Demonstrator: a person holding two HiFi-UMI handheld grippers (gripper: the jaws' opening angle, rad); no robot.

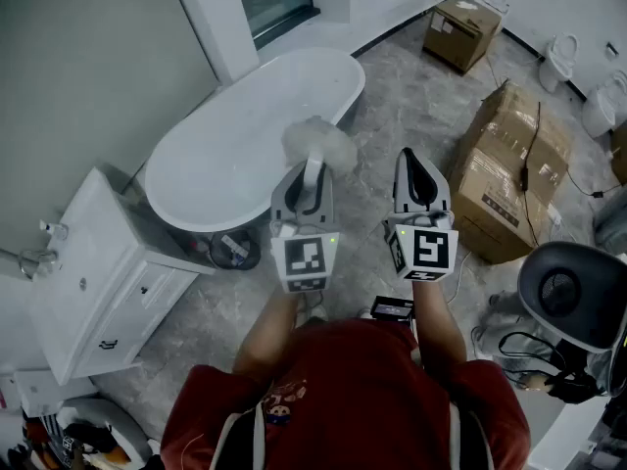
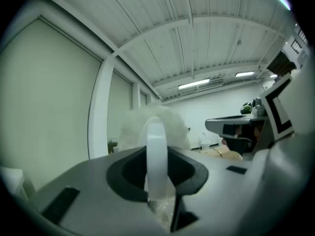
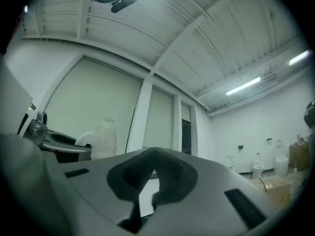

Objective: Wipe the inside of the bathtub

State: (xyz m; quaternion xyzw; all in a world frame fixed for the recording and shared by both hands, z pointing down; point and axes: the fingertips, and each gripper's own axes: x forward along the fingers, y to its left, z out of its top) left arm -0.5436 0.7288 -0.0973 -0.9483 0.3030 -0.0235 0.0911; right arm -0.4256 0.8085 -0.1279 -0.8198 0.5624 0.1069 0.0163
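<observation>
A white freestanding bathtub stands on the grey floor, ahead and to the left in the head view. My left gripper is shut on the white handle of a fluffy white duster, whose head hangs over the tub's near right rim. In the left gripper view the handle stands upright between the jaws of the left gripper, with the duster behind it. My right gripper is held beside the left one, over the floor, shut and empty. The right gripper points upward toward walls and ceiling.
A white vanity cabinet stands left of the tub's near end. A round dark object lies by the tub's foot. Cardboard boxes stand on the right, with toilets behind. A black round device and cables sit at lower right.
</observation>
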